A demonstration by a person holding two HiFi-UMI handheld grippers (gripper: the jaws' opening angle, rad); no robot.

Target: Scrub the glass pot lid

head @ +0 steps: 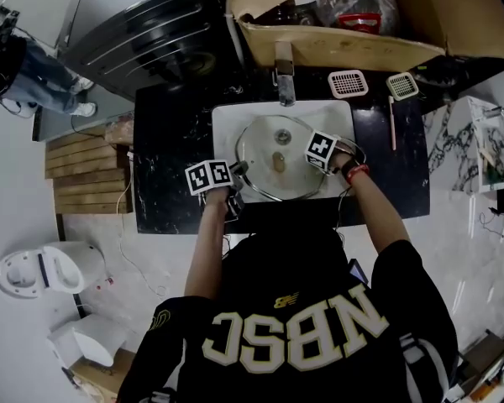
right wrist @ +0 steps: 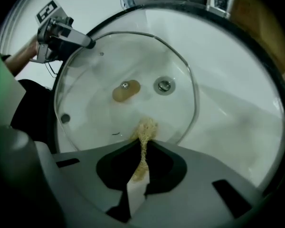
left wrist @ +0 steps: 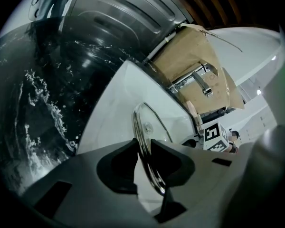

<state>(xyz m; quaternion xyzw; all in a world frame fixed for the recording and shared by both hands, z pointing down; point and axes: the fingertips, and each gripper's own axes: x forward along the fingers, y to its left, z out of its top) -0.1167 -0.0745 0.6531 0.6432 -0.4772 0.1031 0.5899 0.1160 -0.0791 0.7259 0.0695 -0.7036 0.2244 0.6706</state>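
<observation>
Jaws of my left gripper (left wrist: 143, 148) are clamped on the rim of the glass pot lid (left wrist: 145, 121), which sits in the white sink (head: 227, 120) set in the black worktop (head: 168, 149). My right gripper (right wrist: 143, 148) has its jaws pinched on a yellowish fibrous scrubber (right wrist: 145, 129), whose frayed tip meets the glass near the lid's edge.

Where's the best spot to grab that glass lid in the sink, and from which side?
Its thin metal rim, from the near left edge, as the left gripper does: the dome of the glass lid is too wide and smooth for fingers, and the face is left free for the scrubber.
</observation>
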